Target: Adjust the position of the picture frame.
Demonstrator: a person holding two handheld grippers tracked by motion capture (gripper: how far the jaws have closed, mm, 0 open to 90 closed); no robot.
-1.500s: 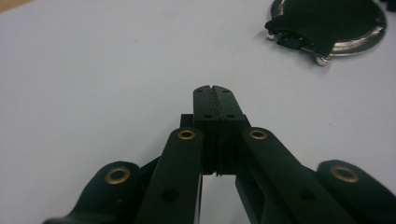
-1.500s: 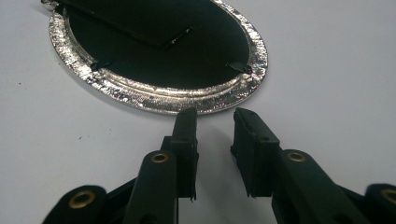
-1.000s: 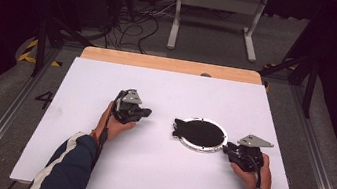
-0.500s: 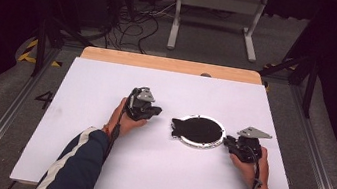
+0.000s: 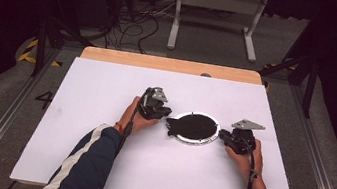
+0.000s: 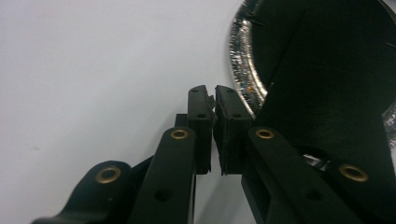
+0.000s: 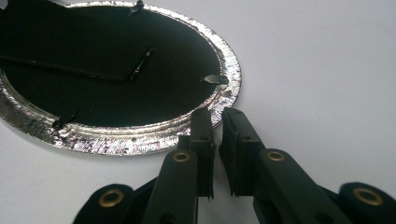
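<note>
High view: a round frame [image 5: 195,127] with a silver rim and black back lies face down on the white table [image 5: 106,90], between the two grippers. The left gripper [image 5: 162,113] sits just left of the black flap that sticks out from the frame's left edge; the right gripper [image 5: 224,133] is at the frame's right rim. In the left gripper view, the jaws are pressed nearly together with nothing between them, their tips beside the rim [image 6: 243,70] and the flap [image 6: 327,116]. In the right gripper view, the jaws have just been closing and stand almost together, a thin slit left, empty, tips at the rim [image 7: 229,79].
</note>
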